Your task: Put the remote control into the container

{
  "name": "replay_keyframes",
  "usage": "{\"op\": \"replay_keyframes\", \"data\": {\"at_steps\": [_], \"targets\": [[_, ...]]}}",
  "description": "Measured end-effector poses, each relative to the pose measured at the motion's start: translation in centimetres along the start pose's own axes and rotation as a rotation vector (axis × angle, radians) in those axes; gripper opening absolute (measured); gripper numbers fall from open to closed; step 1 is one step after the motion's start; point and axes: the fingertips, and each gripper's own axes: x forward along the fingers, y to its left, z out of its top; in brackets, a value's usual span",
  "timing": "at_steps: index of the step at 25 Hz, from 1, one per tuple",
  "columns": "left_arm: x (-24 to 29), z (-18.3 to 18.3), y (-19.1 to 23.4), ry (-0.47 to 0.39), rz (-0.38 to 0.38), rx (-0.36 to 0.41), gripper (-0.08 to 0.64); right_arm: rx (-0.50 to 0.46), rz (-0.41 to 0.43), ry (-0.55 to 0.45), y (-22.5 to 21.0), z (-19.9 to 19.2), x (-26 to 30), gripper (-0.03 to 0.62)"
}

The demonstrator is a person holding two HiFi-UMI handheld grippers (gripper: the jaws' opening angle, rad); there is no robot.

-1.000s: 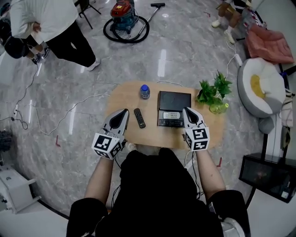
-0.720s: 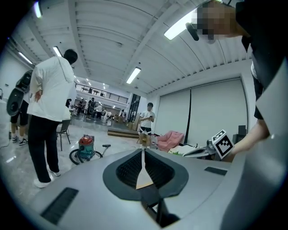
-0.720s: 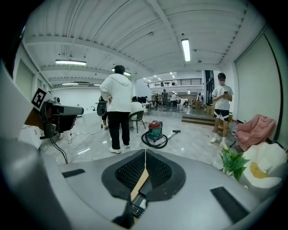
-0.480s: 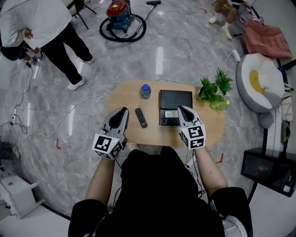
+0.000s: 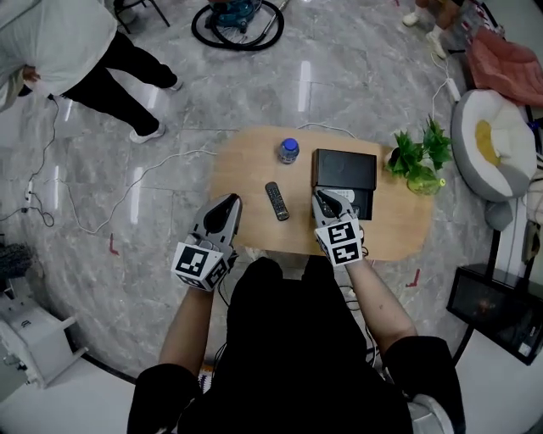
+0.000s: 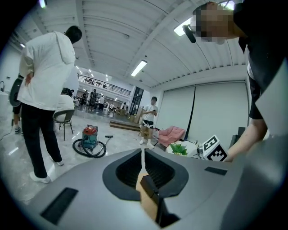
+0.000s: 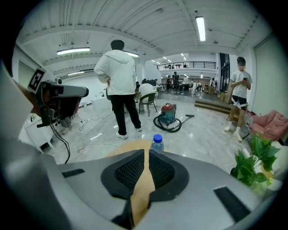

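The black remote control [image 5: 277,201] lies on the oval wooden table [image 5: 246,165], left of the black container [image 5: 344,169]. My right gripper [image 5: 321,197] is shut and empty, over the container's front left corner, a little right of the remote. At the table's front left edge, left of the remote, my left gripper [image 5: 231,203] is also shut and holds nothing. In the left gripper view the jaws [image 6: 142,153] meet with only table showing behind them. The right gripper view shows closed jaws [image 7: 146,155] pointing toward the bottle [image 7: 156,141].
A blue-capped water bottle [image 5: 288,151] stands behind the remote. A green plant [image 5: 422,157] sits at the table's right end. A person in white [image 5: 59,42] stands far left, with a vacuum cleaner [image 5: 237,15] and cables on the floor beyond.
My right gripper has moved left and down, from the container's front right to its front left corner, nearer the remote. The left gripper shifted slightly forward. The remote has not moved.
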Motion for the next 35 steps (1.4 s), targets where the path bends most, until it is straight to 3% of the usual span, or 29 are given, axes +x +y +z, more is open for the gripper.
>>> {"op": "replay_keyframes", "data": {"at_steps": [13,16,18,25,35], "targets": [[-1.6,-6.0,6.4,0.129,-0.013,0.008,0.008,0.098,-0.009,0.244,6.5,-8.5,13.4,0.025],[-2.0,-7.4,7.7,0.141,-0.009,-0.025,0.008,0.107,-0.003,0.287,7.3,-10.7,16.0,0.16],[-2.3,-8.4,8.6,0.138,0.006,-0.059,0.008,0.129,-0.005,0.323,7.5,-12.3,17.5,0.209],[-3.3,-12.7,9.8,0.207,-0.004,-0.112,0.008,0.215,-0.009,0.435,8.0,-17.0,21.1,0.249],[-4.4,-16.1,12.0,0.244,0.023,-0.155,0.008,0.147,-0.033,0.523,7.6,-20.1,24.4,0.259]]}}
